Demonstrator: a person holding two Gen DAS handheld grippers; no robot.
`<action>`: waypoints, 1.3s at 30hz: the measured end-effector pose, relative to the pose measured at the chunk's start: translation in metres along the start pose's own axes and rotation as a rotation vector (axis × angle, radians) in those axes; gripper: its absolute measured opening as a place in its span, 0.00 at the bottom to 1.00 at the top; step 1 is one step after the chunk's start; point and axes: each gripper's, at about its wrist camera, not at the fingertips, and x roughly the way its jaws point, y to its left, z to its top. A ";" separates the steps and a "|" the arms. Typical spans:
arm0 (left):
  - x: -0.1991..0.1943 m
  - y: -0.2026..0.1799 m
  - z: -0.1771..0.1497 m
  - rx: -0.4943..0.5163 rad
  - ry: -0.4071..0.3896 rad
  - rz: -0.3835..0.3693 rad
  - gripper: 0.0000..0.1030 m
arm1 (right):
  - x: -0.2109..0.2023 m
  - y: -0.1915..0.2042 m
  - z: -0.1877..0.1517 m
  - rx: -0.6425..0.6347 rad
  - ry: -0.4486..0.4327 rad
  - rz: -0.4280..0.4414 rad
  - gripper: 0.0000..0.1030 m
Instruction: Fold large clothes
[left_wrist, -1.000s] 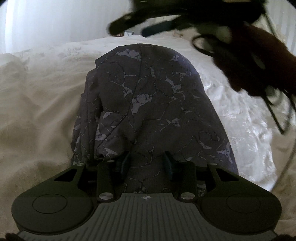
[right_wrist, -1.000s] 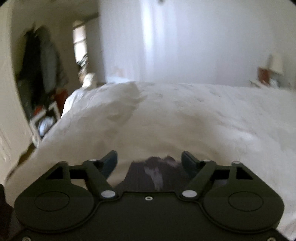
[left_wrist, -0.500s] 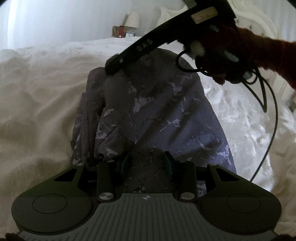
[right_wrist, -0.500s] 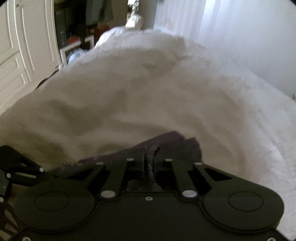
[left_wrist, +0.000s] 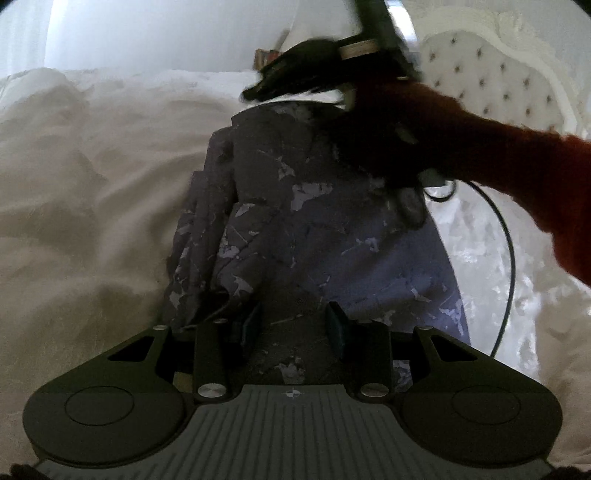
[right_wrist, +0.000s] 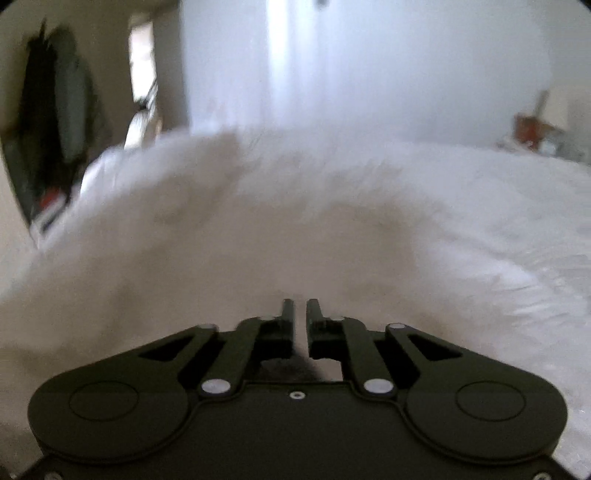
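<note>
A dark grey-purple garment (left_wrist: 314, 221) with a pale marbled print lies lengthwise on the white bed. My left gripper (left_wrist: 293, 325) is at its near end, shut on a fold of the cloth that fills the gap between the teal pads. In the left wrist view, my right gripper (left_wrist: 258, 90) is a black blur over the garment's far end, held by a hand in a rust-red sleeve (left_wrist: 517, 177). Its own view shows the right gripper (right_wrist: 299, 314) with its jaws opening, a narrow slit and nothing between them. A scrap of dark cloth (right_wrist: 288, 369) shows beneath its fingers.
A fluffy white bedspread (left_wrist: 81, 221) covers the bed, bunched into a ridge (right_wrist: 221, 206) ahead of the right gripper. A tufted white headboard (left_wrist: 491, 74) stands at the far right. A black cable (left_wrist: 506, 258) hangs from the right hand. Hung clothes and a doorway (right_wrist: 62, 110) are far left.
The right gripper closed on the garment's far edge, then let go and now shows only bedspread between its jaws. It swung across the garment's far end. The left gripper kept its hold.
</note>
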 end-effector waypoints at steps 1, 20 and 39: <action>-0.001 0.000 0.001 -0.002 -0.006 -0.003 0.37 | -0.019 -0.006 0.001 0.022 -0.047 -0.020 0.48; 0.007 -0.020 0.031 0.132 -0.101 0.110 0.61 | -0.155 -0.039 -0.116 0.220 -0.081 -0.268 0.19; -0.001 0.047 0.037 -0.118 -0.033 0.068 0.87 | -0.147 -0.023 -0.135 0.247 -0.108 -0.178 0.80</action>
